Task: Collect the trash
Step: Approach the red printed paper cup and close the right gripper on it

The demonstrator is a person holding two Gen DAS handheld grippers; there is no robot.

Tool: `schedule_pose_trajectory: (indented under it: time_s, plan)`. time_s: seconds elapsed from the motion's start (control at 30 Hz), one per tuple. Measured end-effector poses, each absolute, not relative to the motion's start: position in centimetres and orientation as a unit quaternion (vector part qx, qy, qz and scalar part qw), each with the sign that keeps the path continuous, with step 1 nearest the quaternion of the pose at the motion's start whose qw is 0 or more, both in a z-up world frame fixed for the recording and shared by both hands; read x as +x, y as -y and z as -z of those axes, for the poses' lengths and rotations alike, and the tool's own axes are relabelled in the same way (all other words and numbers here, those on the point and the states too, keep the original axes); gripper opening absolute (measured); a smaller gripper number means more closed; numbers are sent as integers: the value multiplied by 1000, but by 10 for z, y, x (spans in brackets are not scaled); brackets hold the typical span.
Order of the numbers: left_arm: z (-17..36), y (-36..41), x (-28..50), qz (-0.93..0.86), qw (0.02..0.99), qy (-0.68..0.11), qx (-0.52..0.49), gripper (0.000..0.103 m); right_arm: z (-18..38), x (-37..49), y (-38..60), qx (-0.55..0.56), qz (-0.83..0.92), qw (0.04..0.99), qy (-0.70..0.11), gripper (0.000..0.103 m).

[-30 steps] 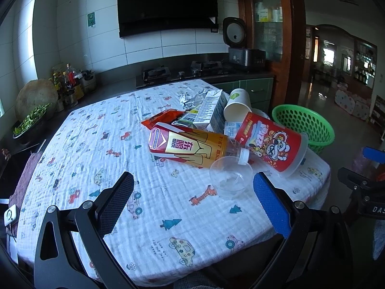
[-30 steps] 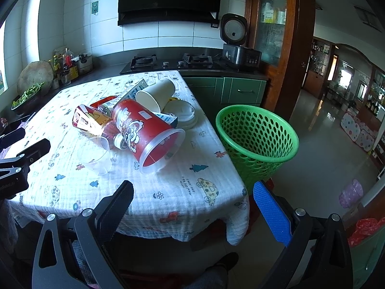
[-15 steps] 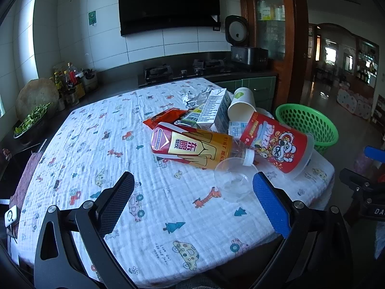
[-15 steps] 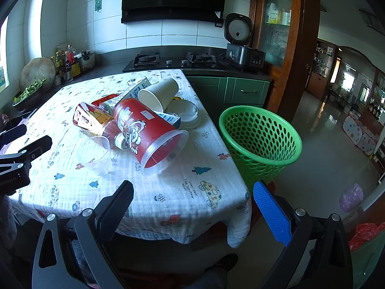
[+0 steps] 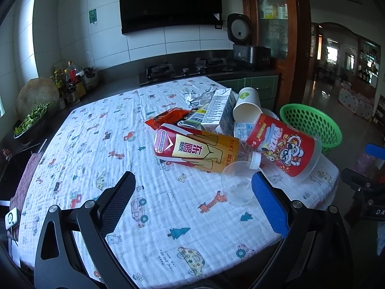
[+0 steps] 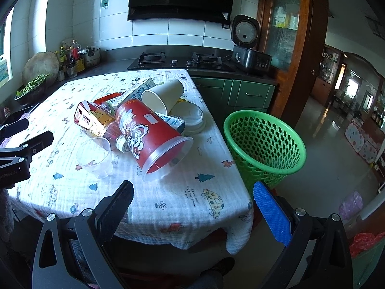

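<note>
Hovering over the table, left claw gapes wide, empty. Trash pile at frame centre: yellow bottle lying flat, red tub tipped, clear cup nearest. Right claw also wide, empty, at the table edge. Only its view shows the green basket whole, on the floor right of centre, and the tub's open mouth.

Both views have edged closer to the trash pile on the table.
</note>
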State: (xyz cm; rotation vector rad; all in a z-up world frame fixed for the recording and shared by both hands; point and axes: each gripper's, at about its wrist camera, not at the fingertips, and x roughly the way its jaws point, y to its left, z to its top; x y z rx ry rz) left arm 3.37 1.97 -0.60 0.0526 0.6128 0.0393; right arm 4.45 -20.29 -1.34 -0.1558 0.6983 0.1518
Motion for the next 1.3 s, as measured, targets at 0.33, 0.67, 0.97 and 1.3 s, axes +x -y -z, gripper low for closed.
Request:
schedule_pose_trajectory:
  time_s: [0.33,0.67,0.97,1.3]
  plan:
    - [3,-36,49,-20,950,-310,13,90,6,76,193,-105,-128,921,-352,97]
    - [1,-56,62,-14,947,-322,-2,84,6,116,160,-159,-197,891,-376,96]
    - [2,-73,80,-11,943,-334,-14,82,29,144,130,-241,-222,858,-395,95]
    - [0,-72,107,14,939,-345,-12,80,51,167,116,-287,-222,834,-416,84]
